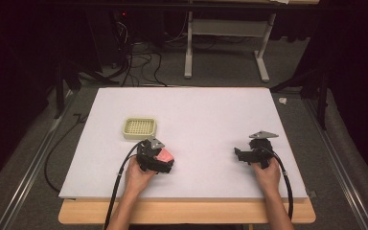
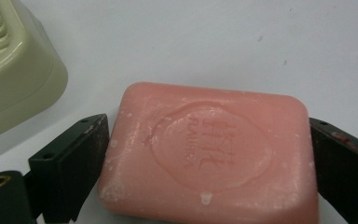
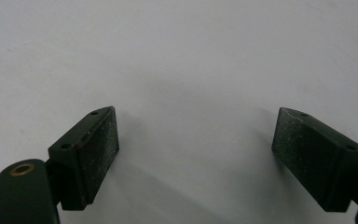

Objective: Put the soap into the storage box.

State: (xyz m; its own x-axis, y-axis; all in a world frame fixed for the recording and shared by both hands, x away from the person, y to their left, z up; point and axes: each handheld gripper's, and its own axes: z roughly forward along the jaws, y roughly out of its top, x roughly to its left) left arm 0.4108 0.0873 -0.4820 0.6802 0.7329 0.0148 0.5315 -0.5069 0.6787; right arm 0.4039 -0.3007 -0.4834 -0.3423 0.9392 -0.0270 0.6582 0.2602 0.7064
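Your left gripper [image 2: 205, 154] has its two black jaws closed against the short ends of a pink soap bar [image 2: 209, 149], a smooth, rounded rectangle with an oval stamp pressed into its top and pale chalky flecks along its edges. The bar lies flat, its long axis running straight across from jaw to jaw; its near edge is cut off, and the stamped lettering is hard to read. It sits on the white table [image 1: 211, 110], near a cream plastic soap dish [image 1: 139, 128] with a slotted grid top. Your right gripper [image 3: 196, 154] stands wide open over bare table, holding nothing; its matte pads [image 3: 100, 144] look dusty.
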